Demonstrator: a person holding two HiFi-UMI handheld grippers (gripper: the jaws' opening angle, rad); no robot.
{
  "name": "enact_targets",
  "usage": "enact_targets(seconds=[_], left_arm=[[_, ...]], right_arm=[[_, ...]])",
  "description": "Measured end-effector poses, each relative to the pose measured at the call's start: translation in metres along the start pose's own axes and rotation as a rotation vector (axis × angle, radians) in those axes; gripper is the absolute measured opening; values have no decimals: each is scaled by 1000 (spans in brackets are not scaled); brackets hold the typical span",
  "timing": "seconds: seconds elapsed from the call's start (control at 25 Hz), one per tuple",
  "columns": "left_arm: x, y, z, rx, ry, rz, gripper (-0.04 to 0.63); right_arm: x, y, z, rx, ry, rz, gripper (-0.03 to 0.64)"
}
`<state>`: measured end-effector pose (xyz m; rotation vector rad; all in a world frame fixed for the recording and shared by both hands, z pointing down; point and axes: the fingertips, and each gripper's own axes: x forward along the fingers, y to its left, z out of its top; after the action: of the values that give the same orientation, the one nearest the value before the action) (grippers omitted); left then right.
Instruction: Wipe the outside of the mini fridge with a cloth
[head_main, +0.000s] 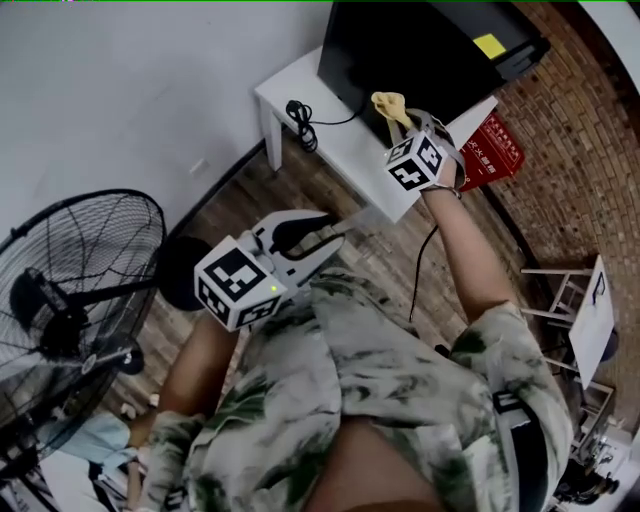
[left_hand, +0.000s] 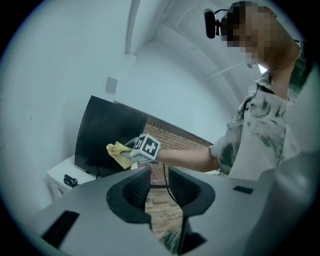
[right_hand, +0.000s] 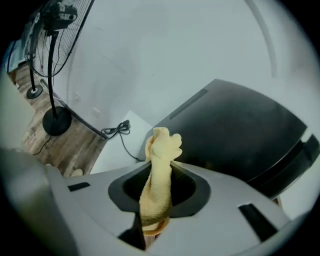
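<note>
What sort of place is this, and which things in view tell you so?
Probably a lived-in room or small office: a black mini fridge on a white table, a pedestal fan on plank flooring, a brick wall.

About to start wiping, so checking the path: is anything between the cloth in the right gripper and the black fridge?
Nothing visible. The right gripper is shut on the cloth, whose tip points straight at the fridge with nothing between them. The cable lies on the table off to the side.
</note>
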<state>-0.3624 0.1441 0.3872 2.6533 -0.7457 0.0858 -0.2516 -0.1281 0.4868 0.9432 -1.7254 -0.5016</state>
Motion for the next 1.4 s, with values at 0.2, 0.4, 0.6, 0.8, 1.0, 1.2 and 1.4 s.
enact_targets(seconds=[0.2,0.4,0.6,0.8,1.0,1.2,1.4], left_arm=[[4,-7,4,9,-15,-21,112],[7,-10,4,12,-19,-31,112],[4,-9,5,9,-31,-17,112],[-1,-4,3,-4,-42,2,112],[0,-2,-3,-9,-38,11,112],[0,-2,-5,-15,-39,21,112],[-3,6,-15,-43,-38,41,112]], right_arm=[[-64,-81,61,-5,-123,-139,97],[-100,-145,102,-60,-163,-281,97],[-99,-175,113,-58,-134,-341,97],[-78,-169,100,-55,-72,-338,97],[-55,-151,87,-105,-6,-347,97],[-26,-123,78,-134,33,-294,97],[11,-94,66,-193,84,-257,97]])
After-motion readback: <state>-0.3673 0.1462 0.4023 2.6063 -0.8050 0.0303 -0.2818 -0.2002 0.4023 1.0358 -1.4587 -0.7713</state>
